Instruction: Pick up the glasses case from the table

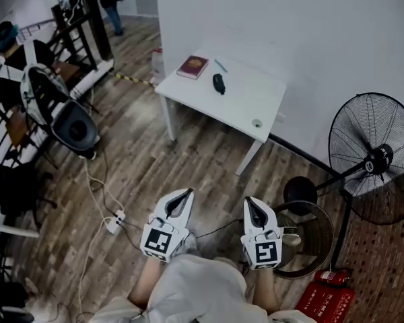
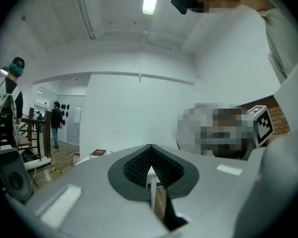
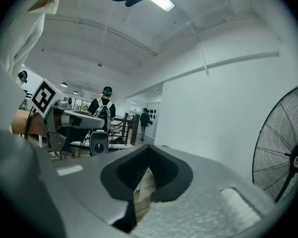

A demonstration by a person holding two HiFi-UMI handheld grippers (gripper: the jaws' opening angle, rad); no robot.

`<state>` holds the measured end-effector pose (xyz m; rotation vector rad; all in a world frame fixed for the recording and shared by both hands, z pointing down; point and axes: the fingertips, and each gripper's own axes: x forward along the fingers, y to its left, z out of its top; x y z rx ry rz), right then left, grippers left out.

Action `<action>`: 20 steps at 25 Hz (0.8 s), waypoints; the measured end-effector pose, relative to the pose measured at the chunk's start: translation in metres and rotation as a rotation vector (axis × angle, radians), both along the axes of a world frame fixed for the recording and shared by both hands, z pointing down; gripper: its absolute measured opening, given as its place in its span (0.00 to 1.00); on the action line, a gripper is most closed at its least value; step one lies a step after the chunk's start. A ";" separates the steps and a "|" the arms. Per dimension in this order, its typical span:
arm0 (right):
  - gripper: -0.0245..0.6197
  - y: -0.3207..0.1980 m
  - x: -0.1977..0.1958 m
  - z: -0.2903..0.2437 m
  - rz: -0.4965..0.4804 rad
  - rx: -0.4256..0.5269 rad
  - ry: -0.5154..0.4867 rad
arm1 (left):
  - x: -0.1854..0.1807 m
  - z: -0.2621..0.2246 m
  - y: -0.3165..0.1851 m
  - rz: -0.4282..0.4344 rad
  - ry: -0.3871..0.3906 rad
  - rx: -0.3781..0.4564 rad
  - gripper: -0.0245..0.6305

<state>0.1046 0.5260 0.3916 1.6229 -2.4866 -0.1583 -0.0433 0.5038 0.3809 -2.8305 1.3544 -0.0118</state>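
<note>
The glasses case (image 1: 219, 83), dark and oval, lies on a white table (image 1: 259, 96) far ahead of me, against the white wall. Both grippers are held low by my body, well short of the table. My left gripper (image 1: 187, 192) points toward it with its jaws together and nothing between them. My right gripper (image 1: 249, 201) sits beside it, also shut and empty. In the left gripper view the left gripper (image 2: 150, 148) shows its tips meeting, and the case is hidden behind the jaws. In the right gripper view the right gripper (image 3: 148, 149) is likewise shut.
A red book (image 1: 192, 66), a blue pen (image 1: 220, 65) and a small round object (image 1: 257, 122) share the table. A standing fan (image 1: 374, 157) is at the right, a red extinguisher (image 1: 330, 278) near my feet, a power strip (image 1: 114, 224) and cables on the wooden floor at the left.
</note>
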 end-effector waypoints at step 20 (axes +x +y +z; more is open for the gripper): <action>0.04 -0.108 -0.033 0.011 -0.001 -0.024 0.028 | -0.023 0.015 -0.107 0.017 -0.015 -0.061 0.07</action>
